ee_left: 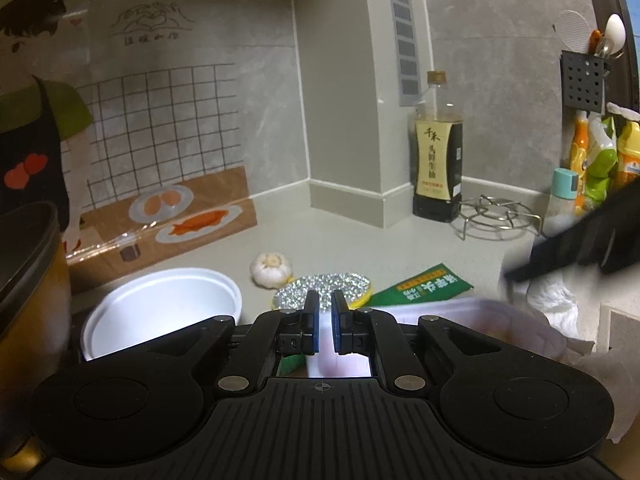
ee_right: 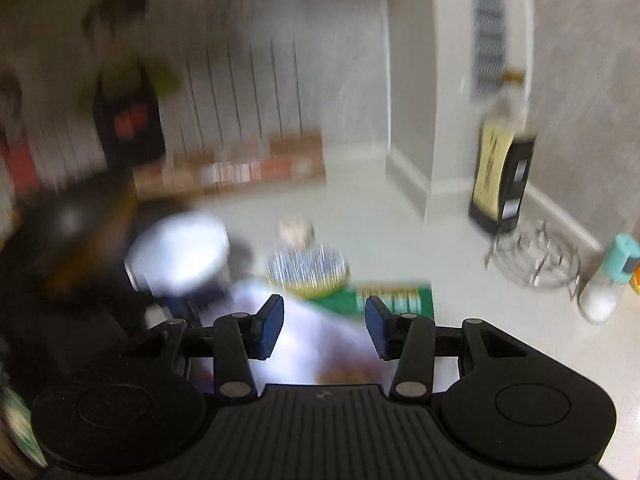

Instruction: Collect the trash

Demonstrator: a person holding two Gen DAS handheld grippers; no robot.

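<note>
step: picking up trash | left tongs (ee_left: 325,322): pinched tight on a thin white bag (ee_left: 500,320) edge | right tongs (ee_right: 325,326): apart, nothing held, over the bag | trash: green packet (ee_left: 424,286) just past both tongs on the counter (ee_left: 360,240) | next: likely grab the packet and drop it in the bag

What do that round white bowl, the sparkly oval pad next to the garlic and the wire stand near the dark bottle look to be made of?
White bowl: probably foam or thin plastic, with a matte, even white surface and a soft rolled rim. Sparkly pad: likely a scrubbing sponge, with glittery silver mesh over a yellow edge. Wire stand: metal, apparently steel, made of thin shiny bent rods.
</note>
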